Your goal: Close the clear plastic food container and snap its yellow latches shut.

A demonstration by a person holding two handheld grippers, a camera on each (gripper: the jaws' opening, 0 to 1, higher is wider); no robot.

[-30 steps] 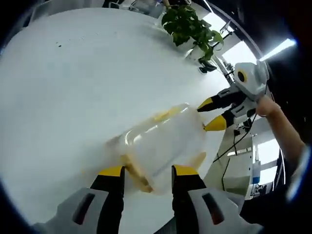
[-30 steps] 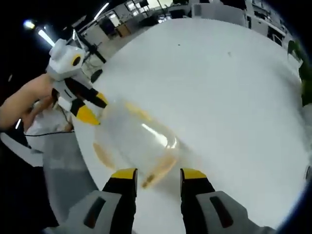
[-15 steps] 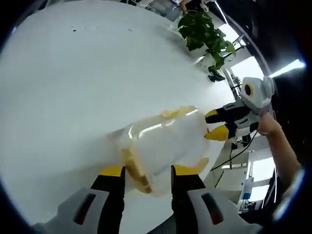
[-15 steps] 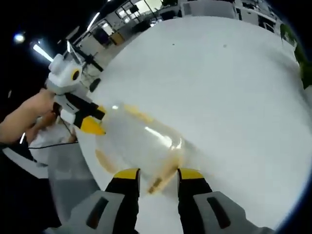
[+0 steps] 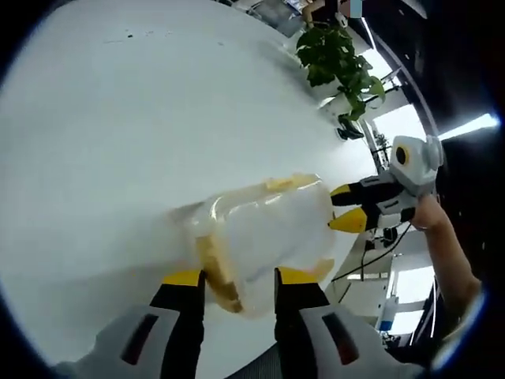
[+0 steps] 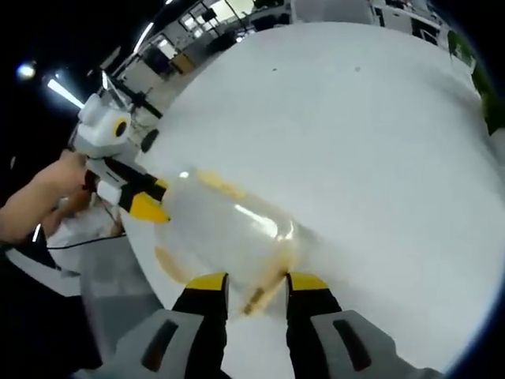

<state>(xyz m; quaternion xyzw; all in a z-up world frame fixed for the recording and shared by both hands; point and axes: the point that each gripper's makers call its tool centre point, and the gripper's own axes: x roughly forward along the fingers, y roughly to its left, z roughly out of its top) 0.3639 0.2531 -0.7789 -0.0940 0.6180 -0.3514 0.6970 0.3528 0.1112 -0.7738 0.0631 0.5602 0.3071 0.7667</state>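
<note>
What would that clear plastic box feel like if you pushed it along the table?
The clear container looks thin-walled with nothing visible inside, so probably light. On the smooth white table it would likely slide easily unless steadied. The left gripper and right gripper flank opposite ends, and its walls may flex under pressure.

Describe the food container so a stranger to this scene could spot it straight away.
Start from the big white table, with a leafy green plant at its far edge. Near the table's near edge lies the clear plastic food container, flanked by the left gripper and the right gripper. It is the one see-through box there, with yellow latches along its sides.
</note>
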